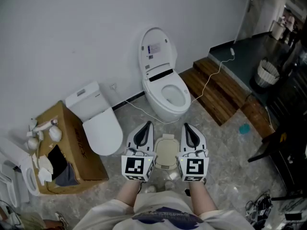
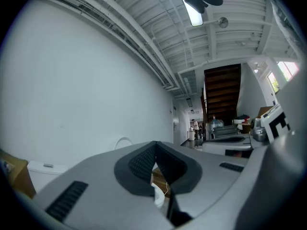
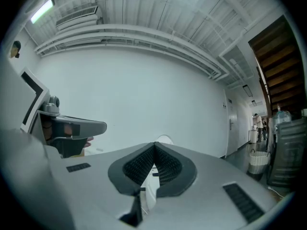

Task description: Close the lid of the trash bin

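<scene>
A small beige trash bin (image 1: 166, 153) stands on the stone floor just in front of the person's feet, seen from straight above. From here I cannot tell how its lid stands. My left gripper (image 1: 147, 125) and right gripper (image 1: 186, 126) are held level side by side above the bin, one over each side, pointing toward the wall. Both are shut with nothing between their pads. In the left gripper view the left gripper (image 2: 154, 143) has its jaws closed tip to tip, and the right gripper (image 3: 154, 145) shows the same in the right gripper view. The bin is hidden in both gripper views.
A white toilet (image 1: 164, 86) with raised lid stands ahead at the wall. To the left stand a second toilet (image 1: 98, 123) with closed lid and a cardboard box (image 1: 67, 150). A white cable (image 1: 206, 86) crosses the wooden steps (image 1: 216, 92). A woven basket (image 1: 266, 74) stands far right.
</scene>
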Motion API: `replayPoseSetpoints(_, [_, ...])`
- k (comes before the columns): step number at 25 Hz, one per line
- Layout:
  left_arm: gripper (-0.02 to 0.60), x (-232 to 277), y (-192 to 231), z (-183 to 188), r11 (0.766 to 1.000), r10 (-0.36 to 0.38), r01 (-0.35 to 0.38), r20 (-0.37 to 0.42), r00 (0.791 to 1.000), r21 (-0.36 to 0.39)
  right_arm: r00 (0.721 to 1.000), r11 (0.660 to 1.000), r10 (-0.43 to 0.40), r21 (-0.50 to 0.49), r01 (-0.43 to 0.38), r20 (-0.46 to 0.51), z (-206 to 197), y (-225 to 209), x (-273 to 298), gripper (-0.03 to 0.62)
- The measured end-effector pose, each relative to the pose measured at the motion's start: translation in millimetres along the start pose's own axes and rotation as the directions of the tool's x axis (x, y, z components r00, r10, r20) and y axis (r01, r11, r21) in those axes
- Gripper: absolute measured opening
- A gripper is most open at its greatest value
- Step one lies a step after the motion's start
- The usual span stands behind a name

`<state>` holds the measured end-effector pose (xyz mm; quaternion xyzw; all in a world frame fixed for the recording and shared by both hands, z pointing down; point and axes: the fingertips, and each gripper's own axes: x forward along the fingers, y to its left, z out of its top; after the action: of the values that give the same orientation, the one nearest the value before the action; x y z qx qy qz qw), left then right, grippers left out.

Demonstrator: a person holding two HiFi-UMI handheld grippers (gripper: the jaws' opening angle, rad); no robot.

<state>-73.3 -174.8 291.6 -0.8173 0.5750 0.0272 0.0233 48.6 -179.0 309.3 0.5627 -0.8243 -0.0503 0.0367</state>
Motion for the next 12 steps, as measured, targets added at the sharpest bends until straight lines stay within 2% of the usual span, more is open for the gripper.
replayPoseSetpoints(12, [-0.002, 0.0, 4.7, -2.1, 1.0, 0.009, -0.009, -0.006, 1.0, 0.0, 1.0, 1.0, 0.002, -0.007, -0.002, -0.005, -1.4, 0.6, 2.8, 0.006])
